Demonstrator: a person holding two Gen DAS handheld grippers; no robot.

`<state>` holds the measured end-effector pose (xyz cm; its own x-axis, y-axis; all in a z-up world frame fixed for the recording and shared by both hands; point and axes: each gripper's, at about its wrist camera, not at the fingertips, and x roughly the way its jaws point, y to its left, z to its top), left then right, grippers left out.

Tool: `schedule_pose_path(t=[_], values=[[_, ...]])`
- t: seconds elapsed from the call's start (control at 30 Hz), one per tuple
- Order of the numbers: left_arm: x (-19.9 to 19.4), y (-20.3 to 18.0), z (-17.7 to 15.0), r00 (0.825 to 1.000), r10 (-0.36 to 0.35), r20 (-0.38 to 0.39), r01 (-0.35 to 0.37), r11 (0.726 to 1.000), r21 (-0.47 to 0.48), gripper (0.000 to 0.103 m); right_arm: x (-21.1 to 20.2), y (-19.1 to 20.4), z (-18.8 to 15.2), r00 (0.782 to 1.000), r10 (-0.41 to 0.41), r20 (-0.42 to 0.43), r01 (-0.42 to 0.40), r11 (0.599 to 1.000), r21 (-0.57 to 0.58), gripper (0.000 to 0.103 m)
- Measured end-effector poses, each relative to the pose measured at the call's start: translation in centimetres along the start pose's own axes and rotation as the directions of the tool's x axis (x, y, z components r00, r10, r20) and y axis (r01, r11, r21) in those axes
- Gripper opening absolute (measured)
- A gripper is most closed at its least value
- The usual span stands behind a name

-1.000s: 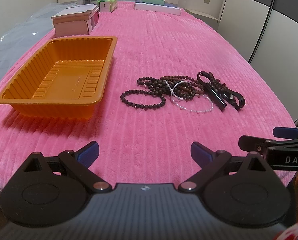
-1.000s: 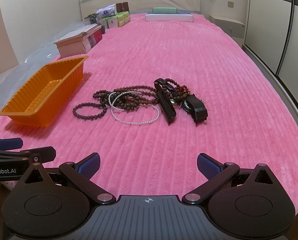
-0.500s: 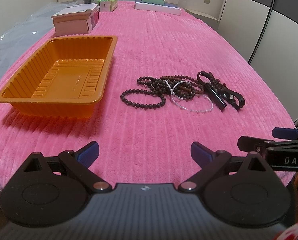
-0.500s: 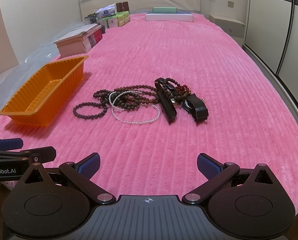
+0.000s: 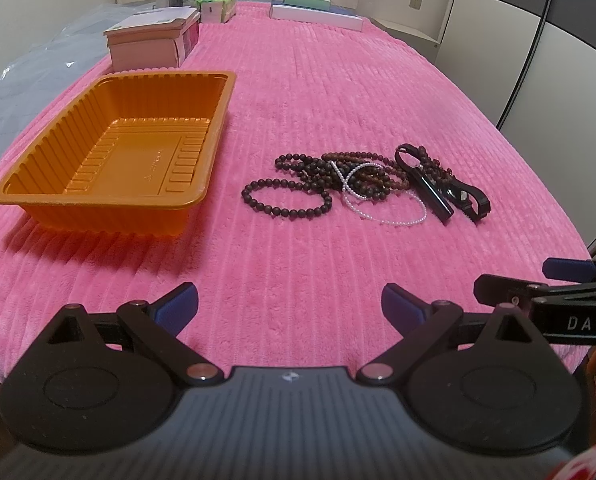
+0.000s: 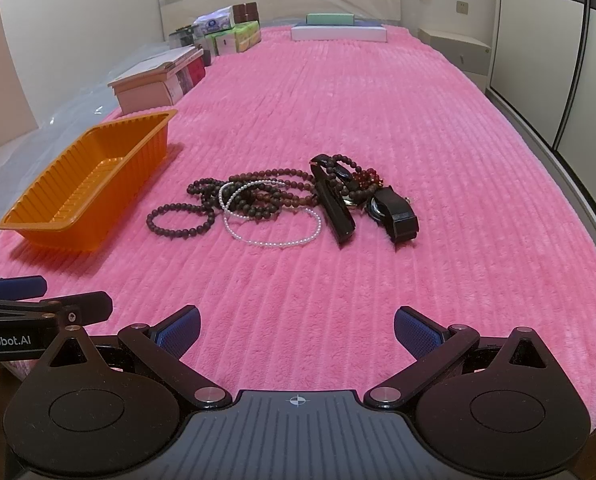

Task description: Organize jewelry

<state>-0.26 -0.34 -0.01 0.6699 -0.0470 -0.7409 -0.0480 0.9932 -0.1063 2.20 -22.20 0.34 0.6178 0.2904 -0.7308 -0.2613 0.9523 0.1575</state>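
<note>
We hold both grippers, left (image 5: 289, 304) and right (image 6: 296, 330), jaws apart and empty, near the bed edge. Jewelry pile (image 6: 281, 200) lies mid-blanket, right of the empty tray (image 5: 109, 156). Risk: strands look tangled, so lifting one bracelet (image 5: 287, 200) may drag others off

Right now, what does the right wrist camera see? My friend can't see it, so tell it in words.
A tangle of dark bead bracelets, a white pearl strand and a black watch lies on a pink blanket. An empty orange tray sits to their left. The open right gripper hovers in front, holding nothing.
</note>
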Motion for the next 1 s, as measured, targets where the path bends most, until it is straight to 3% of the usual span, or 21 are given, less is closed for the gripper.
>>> schedule_pose_path(t=[0.17,0.33,0.5,0.57,0.7,0.8,1.0], values=[[-0.7,1.9,0.2,0.999,-0.029,0.027,0.031,0.995,-0.089,0.096,0.3,0.2,-0.2,1.000,0.002,0.004,-0.002,1.000,0.007,0.102],[-2.8,6.1,1.1,0.994,-0.032,0.102,0.052,0.979,-0.196,0.096,0.7,0.7,0.2,1.000,0.013,0.000,-0.013,1.000,-0.004,0.103],[-4.5,11.6,2.2,0.982,0.071,0.175,-0.019,0.960,-0.281,0.095,1.2,1.6,0.7,1.000,0.030,-0.003,-0.030,0.999,-0.026,0.103],[-4.6,14.1,2.7,0.972,0.139,0.189,-0.075,0.948,-0.308,0.090,1.5,2.1,0.9,0.999,0.035,-0.009,-0.036,0.999,-0.039,0.102],[-4.0,19.0,3.8,0.959,0.203,0.197,-0.121,0.925,-0.361,0.084,2.3,3.0,1.2,0.999,0.042,-0.022,-0.043,0.997,-0.063,0.102],[-2.7,21.9,4.3,0.960,0.200,0.195,-0.118,0.924,-0.364,0.077,3.1,3.3,1.3,0.998,0.041,-0.044,-0.044,0.997,-0.068,0.102],[1.3,26.0,3.6,0.981,0.085,0.177,-0.004,0.910,-0.415,0.057,4.5,4.6,1.6,0.996,0.040,-0.084,-0.049,0.993,-0.109,0.102]])
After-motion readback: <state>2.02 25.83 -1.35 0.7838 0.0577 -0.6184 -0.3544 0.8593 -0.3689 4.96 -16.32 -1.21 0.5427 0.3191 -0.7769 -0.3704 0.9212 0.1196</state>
